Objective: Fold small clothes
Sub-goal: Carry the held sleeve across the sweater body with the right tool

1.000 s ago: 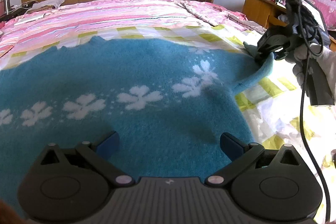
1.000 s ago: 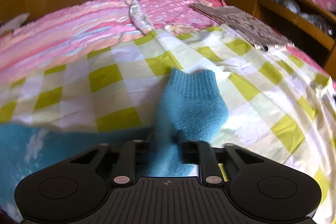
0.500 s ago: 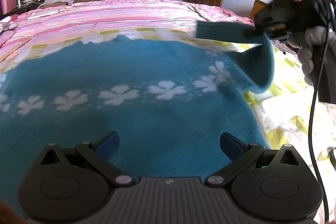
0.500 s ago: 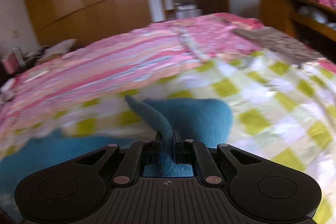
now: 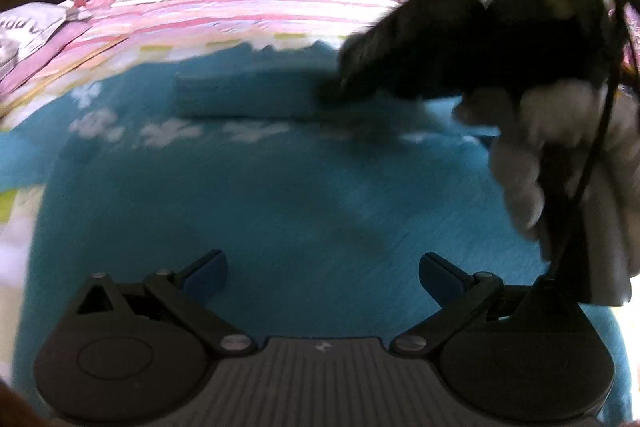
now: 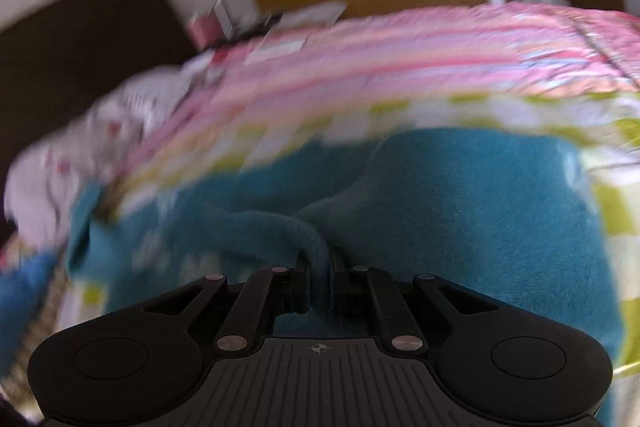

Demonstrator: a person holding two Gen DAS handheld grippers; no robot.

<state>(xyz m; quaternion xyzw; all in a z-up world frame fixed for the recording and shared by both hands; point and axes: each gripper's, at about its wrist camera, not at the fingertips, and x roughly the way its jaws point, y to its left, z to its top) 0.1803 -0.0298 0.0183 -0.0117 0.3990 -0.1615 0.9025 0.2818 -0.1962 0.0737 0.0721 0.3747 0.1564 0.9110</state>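
While the left claw (image 5: 322,273) gapes empty above the blue sweater (image 5: 280,211), right claw (image 6: 319,277) clamped on its sleeve (image 6: 276,227).

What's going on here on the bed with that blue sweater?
A person is folding a small teal sweater spread on the bed. The right gripper is shut on the sleeve, laying it across the sweater's body. The left gripper hovers open over the near part, gripping nothing.
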